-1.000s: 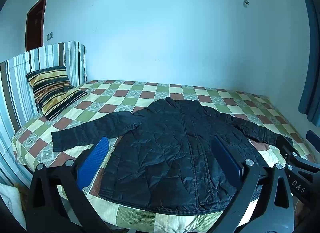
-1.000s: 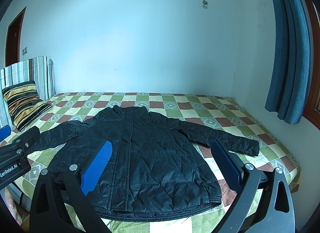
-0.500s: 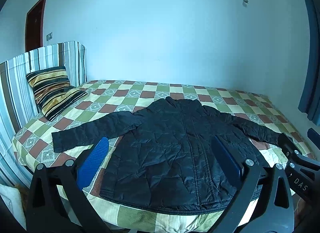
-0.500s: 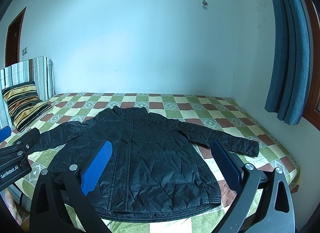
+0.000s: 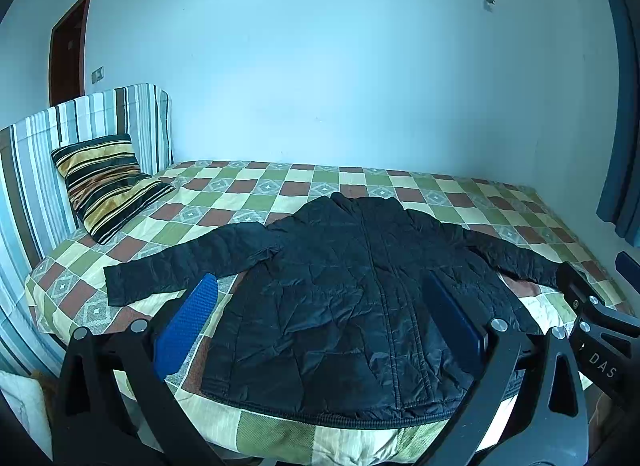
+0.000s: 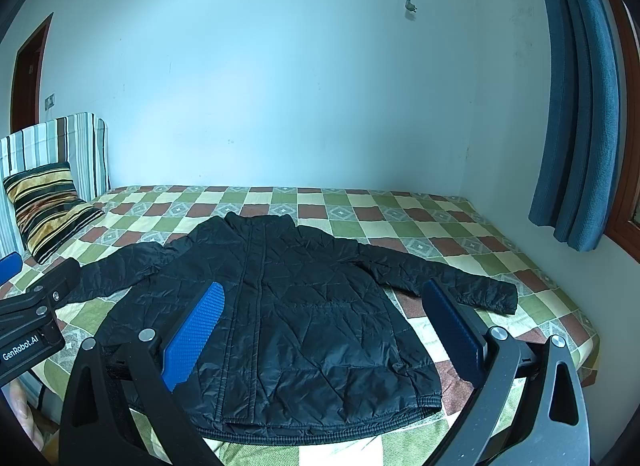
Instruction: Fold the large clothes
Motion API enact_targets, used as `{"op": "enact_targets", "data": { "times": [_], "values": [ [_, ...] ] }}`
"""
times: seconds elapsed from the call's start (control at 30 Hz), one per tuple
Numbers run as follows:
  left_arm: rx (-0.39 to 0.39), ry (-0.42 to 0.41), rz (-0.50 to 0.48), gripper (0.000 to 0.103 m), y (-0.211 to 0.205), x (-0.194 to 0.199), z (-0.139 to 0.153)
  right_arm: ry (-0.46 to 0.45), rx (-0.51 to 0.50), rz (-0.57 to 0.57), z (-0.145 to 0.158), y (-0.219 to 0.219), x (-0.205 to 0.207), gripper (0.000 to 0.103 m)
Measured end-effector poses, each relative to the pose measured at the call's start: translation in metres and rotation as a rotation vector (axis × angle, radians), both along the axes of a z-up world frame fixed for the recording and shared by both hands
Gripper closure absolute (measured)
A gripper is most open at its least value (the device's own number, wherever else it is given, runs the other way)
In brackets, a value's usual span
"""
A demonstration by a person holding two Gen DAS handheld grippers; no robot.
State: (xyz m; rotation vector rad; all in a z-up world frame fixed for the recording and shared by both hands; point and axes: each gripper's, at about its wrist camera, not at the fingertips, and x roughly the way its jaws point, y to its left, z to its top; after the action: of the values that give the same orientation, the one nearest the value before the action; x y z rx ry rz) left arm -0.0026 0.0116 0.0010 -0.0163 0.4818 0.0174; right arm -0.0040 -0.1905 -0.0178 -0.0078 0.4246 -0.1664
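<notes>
We held the left claw (image 5: pixel 320 322) spread wide and empty, short of the near edge of the bed (image 5: pixel 280 434), because nothing had been picked up yet and open jaws leave room to take a fold of cloth. Far to its left and ahead, a striped pillow (image 5: pixel 108 181) leaned on the striped headboard (image 5: pixel 36 153), well clear of the work. The black quilted jacket (image 5: pixel 352 298) lay flat ahead of and below that claw, front up, collar away from us and hem toward us, so both hem corners sat closest to our reach. Its left sleeve (image 5: pixel 176 266) stretched out ahead and to the left of the left claw's blue finger (image 5: pixel 188 326); we judged it was spread that way so it could be turned in over the body first.

The right claw (image 6: pixel 320 326) was likewise wide open and gripping nothing, level with the other beside it. The jacket's right sleeve (image 6: pixel 452 282) ran ahead of its right finger (image 6: pixel 452 326), the cuff farther right. Beyond that, at the far right, a blue curtain (image 6: pixel 572 113) hung by the wall.
</notes>
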Motion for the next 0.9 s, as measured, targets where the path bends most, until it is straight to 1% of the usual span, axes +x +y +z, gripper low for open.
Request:
{"op": "enact_targets", "data": {
  "times": [0.57, 0.6, 0.9],
  "values": [
    [0.005, 0.006, -0.006, 0.002, 0.006, -0.004, -0.001, -0.003, -0.005, 0.005, 0.002, 0.005, -0.001, 0.005],
    [0.007, 0.006, -0.009, 0.002, -0.001, 0.000, -0.002, -0.003, -0.005, 0.005, 0.001, 0.006, -0.001, 0.005],
    [0.011, 0.012, -0.021, 0.002, -0.002, 0.000, -0.004, -0.005, -0.009, 0.008, -0.001, 0.010, -0.002, 0.005]
  ]
}}
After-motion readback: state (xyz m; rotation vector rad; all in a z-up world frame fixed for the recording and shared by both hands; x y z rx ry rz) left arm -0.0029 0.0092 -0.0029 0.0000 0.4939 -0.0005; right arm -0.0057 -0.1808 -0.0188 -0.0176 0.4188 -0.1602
